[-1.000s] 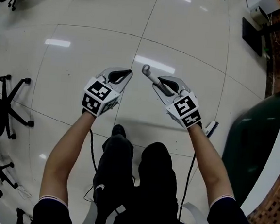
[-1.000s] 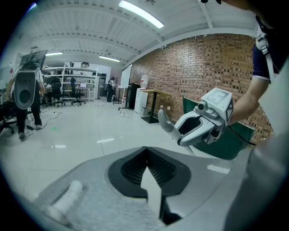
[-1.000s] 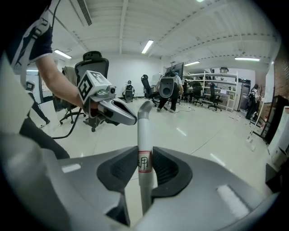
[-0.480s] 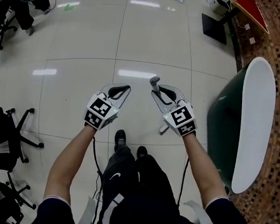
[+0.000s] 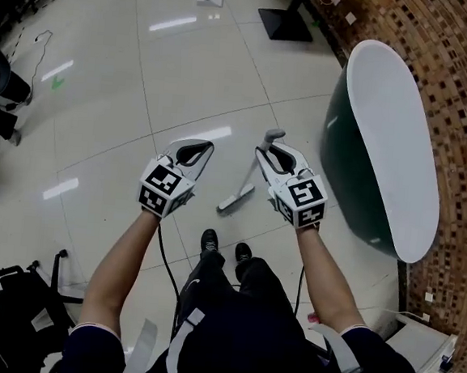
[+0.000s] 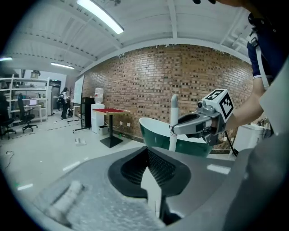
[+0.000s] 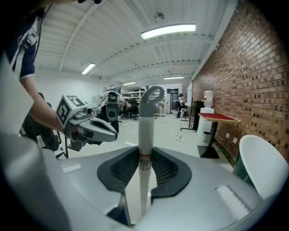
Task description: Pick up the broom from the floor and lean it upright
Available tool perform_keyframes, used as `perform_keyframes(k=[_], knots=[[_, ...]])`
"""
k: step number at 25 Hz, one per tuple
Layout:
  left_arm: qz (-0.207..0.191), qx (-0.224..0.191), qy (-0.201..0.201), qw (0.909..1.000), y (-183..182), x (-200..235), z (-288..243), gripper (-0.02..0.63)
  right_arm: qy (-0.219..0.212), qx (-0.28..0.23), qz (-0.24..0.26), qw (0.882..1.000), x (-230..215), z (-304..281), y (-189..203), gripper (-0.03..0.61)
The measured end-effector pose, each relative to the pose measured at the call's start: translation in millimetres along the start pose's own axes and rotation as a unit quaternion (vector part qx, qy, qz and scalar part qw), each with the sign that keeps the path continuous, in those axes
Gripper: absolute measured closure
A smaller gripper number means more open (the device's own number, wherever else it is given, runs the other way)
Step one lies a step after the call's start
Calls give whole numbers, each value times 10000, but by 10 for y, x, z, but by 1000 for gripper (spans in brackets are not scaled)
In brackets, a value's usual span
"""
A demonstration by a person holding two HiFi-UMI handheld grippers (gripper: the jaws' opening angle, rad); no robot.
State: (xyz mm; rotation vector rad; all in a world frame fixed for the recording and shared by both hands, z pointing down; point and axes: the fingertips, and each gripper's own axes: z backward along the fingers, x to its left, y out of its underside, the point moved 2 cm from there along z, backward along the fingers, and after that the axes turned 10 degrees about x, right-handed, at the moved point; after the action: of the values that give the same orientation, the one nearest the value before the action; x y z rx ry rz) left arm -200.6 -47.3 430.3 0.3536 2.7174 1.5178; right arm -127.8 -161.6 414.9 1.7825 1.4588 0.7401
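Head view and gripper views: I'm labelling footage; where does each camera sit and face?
Head view: on the head, facing steeply down; forearms, legs, left tongs, right tongs.
Left gripper view: on left tongs, facing the brick wall; right arm shows.
Right gripper view: on right tongs, facing the room; left arm shows.
Shared: the broom in the right tongs.

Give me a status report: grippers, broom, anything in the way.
Left gripper shut, empty. Right gripper shut on broom, held upright, not yet leaned. Green tub close on the right.
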Motion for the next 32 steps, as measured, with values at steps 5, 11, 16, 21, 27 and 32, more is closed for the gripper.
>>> perform_keyframes(k=[5,11,16,21,27,32], knots=[[-665,-16,649,9957,-483,-316,-342,614,693,-237,-771,9943,-331,444,4,483],[-1113,-85,1294,9853,-936,-655,-778,614,1509,-504,-1289,9788,-675,924,43,483],[-1366,-43,1717,9756,-1181,-1008,-1241,614,2096,-571,-1517,9643,-1100,1251,206,483],[-1567,113,2164,9636,-1359,-1395,-1647,614,2661,-503,-1847,9448,-1528,1611,506,485],[-1922,199,2661,9444,-1676,-1920,-2120,614,3173,-481,-2301,9187,-2005,2032,868,483],[-2349,198,3030,9234,-1845,-2394,-2489,614,3435,-394,-2717,8981,-2301,2329,1286,483]])
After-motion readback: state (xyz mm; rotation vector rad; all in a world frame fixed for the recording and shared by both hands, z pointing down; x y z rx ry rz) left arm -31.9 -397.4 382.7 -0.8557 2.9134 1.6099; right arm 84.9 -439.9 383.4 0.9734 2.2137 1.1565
